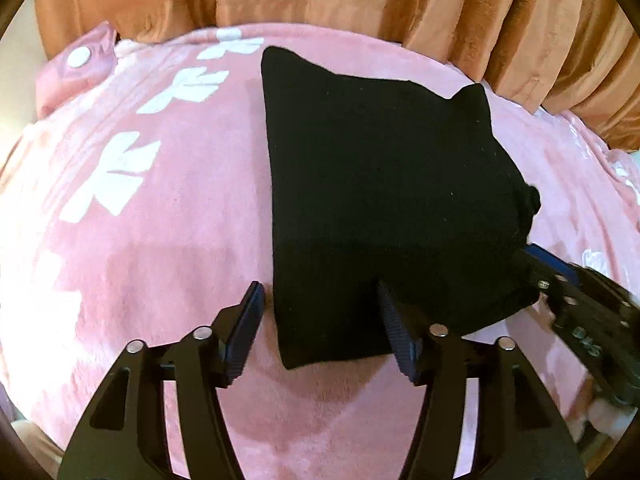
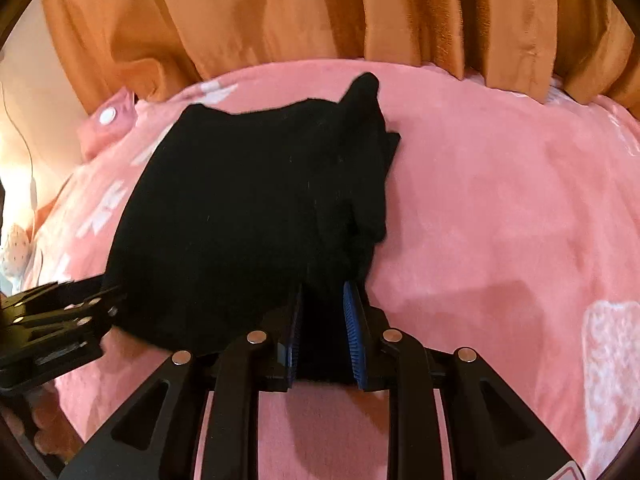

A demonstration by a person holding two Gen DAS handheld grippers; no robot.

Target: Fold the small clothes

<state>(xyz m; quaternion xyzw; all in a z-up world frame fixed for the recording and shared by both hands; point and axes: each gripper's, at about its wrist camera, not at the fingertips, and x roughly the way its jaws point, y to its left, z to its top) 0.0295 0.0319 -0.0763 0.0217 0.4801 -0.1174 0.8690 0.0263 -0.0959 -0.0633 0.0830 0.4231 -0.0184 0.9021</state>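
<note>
Black folded garment (image 1: 384, 200) is lying flat on the pink blanket (image 1: 180, 220), orange curtain (image 2: 320, 12) at the far side. My right gripper (image 2: 326, 328) is pinching the garment's near right edge. My left gripper (image 1: 320, 320) is let go, jaws spread around the near left corner without squeezing it.

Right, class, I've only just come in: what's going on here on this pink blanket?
A person is folding a small black garment on a pink blanket, holding tongs in each hand. The right tongs are clamped on the garment's near edge. The left tongs stand open at the near left corner, one finger on the blanket beside the cloth, not gripping it. The garment lies mostly flat, bunched along its right side. Orange curtains hang behind.
</note>
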